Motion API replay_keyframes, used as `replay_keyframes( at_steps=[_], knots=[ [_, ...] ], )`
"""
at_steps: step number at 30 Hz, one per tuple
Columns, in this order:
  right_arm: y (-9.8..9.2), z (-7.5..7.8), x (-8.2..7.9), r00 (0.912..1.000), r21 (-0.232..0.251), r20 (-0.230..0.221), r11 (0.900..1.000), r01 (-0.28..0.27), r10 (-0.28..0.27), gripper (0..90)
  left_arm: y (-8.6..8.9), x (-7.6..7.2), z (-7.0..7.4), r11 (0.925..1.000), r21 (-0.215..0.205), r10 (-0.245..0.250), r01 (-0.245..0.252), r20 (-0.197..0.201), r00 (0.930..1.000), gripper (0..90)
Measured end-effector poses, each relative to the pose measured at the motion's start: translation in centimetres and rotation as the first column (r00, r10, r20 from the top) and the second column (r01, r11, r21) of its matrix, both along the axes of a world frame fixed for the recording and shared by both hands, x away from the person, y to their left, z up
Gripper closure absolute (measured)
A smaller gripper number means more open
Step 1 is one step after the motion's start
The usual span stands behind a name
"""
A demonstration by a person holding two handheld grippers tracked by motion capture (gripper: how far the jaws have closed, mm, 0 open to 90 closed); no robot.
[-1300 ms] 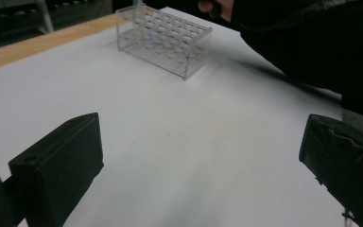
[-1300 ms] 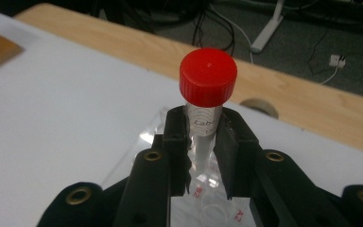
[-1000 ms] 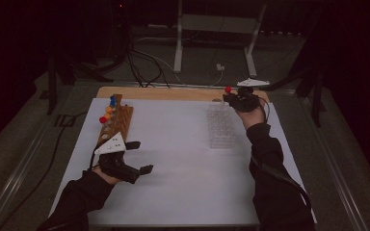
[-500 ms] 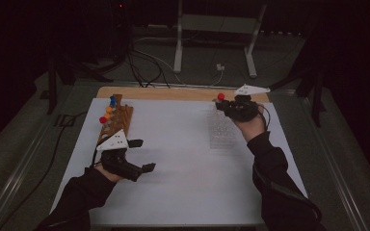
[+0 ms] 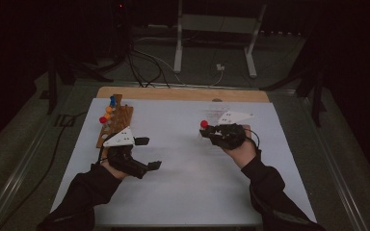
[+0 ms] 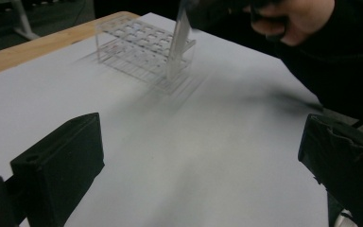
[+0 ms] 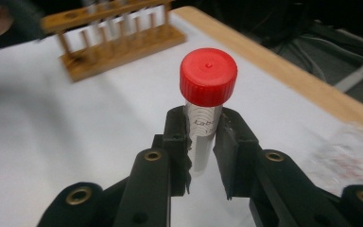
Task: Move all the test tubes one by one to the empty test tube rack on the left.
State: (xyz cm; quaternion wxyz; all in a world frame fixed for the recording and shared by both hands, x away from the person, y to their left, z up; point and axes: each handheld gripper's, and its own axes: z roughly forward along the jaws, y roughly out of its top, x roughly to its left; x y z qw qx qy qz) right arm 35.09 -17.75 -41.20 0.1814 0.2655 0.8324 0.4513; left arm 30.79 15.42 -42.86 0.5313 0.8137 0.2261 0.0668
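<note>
Gripping: a red-capped tube (image 7: 204, 118) is pinched between the two black jaws of the right gripper (image 7: 202, 142), as seen in the right gripper view; the jaws are pressed against the clear body just below the cap, and the tube is held upright between them.
Left gripper: the left gripper (image 5: 149, 153) is seen in the high view at about 8 o'clock on the sheet, held in a gloved hand; its jaws are spread wide, with nothing between them, which is borne out by the left gripper view.
Right gripper: it is seen in the high view at about 2 o'clock from the left gripper, well apart from it, raised over the white sheet (image 5: 188, 183); the tube's red cap is shown at its 9 o'clock side.
Tube: it is carried above the sheet, touching nothing but the jaws.
Wooden rack (image 5: 113, 126): it is placed at 12 o'clock from the left gripper, near the sheet's left edge, and tubes with red, orange and blue caps are stood in it.
Clear rack (image 6: 144, 52): in the left gripper view it is seen on the sheet at 12 o'clock, blurred, below the right hand.
Table edge (image 5: 183, 94): a wooden strip is left bare at the far side of the sheet.
</note>
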Motion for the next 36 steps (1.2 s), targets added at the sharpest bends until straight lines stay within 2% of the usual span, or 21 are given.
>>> replay_keyframes(
  at_steps=[9,17,22,26,36],
  knots=[
    [1.6,-1.9,-2.9,0.9961,-0.021,-0.025,0.996,-0.085,0.084,75.4,-2.2,0.3,0.5,0.9985,0.001,-0.055,0.055,0.008,0.9984,1.8],
    [2.7,-2.6,-4.2,0.9899,-0.025,-0.034,0.990,-0.139,0.138,75.4,-3.7,0.9,0.9,0.9957,-0.013,-0.091,0.092,0.033,0.9953,5.2],
    [3.0,-2.8,-4.6,0.9857,-0.014,-0.043,0.986,-0.164,0.163,75.4,-4.5,1.2,0.7,0.9922,-0.027,-0.121,0.122,0.047,0.9916,18.7],
    [3.1,-3.0,-4.7,0.9841,-0.013,-0.047,0.985,-0.172,0.171,75.4,-5.1,1.3,0.4,0.9907,-0.027,-0.132,0.133,0.050,0.9900,34.1],
    [3.3,-3.1,-4.9,0.9824,-0.018,-0.054,0.984,-0.180,0.179,75.4,-6.8,1.5,0.0,0.9883,0.014,-0.152,0.152,0.071,0.9857,53.3]
  ],
)
